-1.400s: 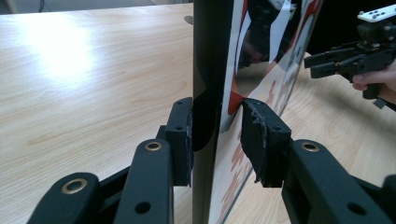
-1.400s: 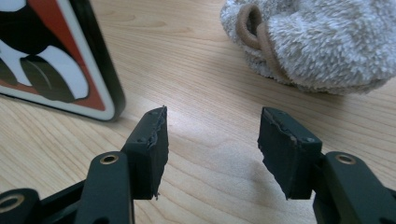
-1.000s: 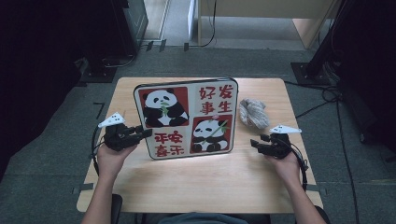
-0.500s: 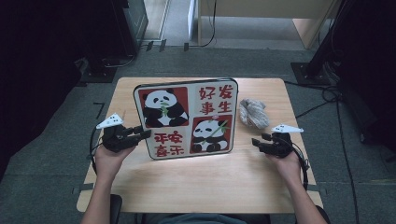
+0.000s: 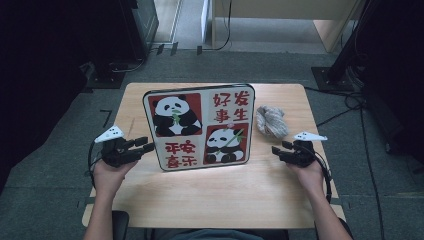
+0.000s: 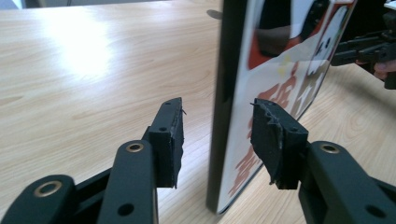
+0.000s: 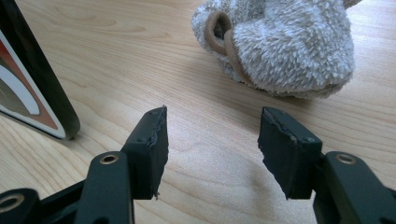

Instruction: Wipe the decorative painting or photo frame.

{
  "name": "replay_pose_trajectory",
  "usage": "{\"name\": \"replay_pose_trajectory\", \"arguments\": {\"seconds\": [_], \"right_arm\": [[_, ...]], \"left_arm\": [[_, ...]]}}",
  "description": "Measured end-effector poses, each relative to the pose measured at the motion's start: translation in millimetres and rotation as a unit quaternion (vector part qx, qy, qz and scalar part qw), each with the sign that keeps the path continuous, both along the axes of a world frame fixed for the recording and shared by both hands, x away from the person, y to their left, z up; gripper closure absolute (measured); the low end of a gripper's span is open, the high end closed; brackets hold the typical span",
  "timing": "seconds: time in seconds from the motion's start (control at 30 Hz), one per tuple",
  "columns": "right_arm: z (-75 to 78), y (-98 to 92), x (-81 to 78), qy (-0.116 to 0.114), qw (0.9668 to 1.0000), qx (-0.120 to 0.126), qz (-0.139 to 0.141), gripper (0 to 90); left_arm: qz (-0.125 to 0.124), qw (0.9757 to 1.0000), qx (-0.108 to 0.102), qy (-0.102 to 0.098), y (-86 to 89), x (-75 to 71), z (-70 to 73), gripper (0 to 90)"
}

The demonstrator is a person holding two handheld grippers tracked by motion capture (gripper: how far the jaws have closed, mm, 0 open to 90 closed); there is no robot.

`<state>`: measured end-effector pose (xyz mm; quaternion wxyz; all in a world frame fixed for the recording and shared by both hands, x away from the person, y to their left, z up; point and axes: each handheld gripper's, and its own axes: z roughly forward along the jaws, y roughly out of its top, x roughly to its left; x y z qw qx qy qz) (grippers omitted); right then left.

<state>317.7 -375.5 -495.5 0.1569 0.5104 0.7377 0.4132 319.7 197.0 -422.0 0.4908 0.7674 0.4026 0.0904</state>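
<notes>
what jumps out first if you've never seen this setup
The panda board, bright red and white with two pandas and Chinese characters, lies in the middle of the wooden table and draws the eye first. The left gripper has its jaws on either side of the board's left edge, not pressing it; they have just been opening. To the board's right lies a fluffy grey cloth bundle, with the right gripper open just before it.

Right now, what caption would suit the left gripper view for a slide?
Open left tool straddles the panda board's edge on the table.
</notes>
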Motion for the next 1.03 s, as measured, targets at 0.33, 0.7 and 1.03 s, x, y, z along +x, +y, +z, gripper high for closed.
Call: {"name": "replay_pose_trajectory", "arguments": {"seconds": [0.33,0.7,1.03], "right_arm": [[-3.8,-2.0,2.3,0.015,0.9999,-0.006,0.001,42.2],[-6.8,-5.5,4.9,0.022,0.9997,-0.009,0.002,42.2],[-7.7,-6.1,8.8,0.030,0.9995,-0.010,0.010,42.2]], "left_arm": [[0.015,0.9998,0.013,0.004,9.3,8.3,-13.3,41.9],[0.029,0.9992,0.026,-0.002,15.4,17.2,-22.5,40.3],[0.030,0.9988,0.034,0.018,17.3,24.7,-30.6,39.4]]}}
